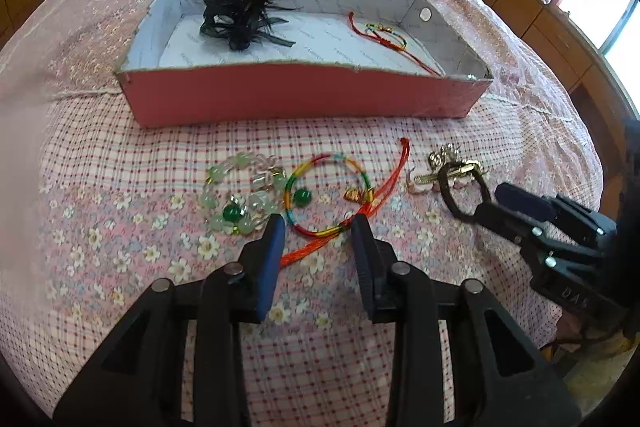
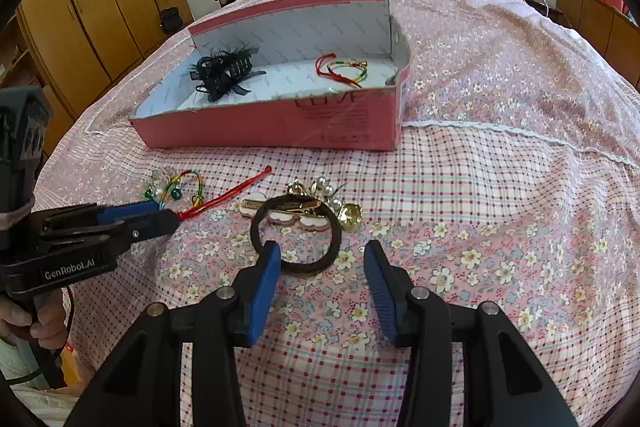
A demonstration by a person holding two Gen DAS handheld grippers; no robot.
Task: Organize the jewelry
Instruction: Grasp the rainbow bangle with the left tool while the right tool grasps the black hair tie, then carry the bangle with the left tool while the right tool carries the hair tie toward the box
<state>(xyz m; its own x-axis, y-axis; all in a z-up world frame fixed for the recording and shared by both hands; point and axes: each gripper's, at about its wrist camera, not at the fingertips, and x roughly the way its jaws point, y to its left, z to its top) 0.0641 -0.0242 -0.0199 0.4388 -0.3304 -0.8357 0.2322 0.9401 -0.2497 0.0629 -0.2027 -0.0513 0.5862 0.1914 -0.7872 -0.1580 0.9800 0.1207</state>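
While the pink box is sitting on the bed, the left gripper is straddling the rainbow cord bracelet part-open, and the right gripper is hovering half-open over the black hair tie.

Open bedspread lies right of the hair tie, while the pink box walls off the far side and jewelry crowds the left.

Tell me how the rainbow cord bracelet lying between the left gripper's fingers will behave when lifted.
The rainbow cord bracelet is probably light and floppy: its red tassel cords trail loosely across the bedspread, so they would likely dangle. Its loop may sag out of round. The green bead and gold charm could swing, and the cords might snag the neighbouring jade-coloured bead bracelet.
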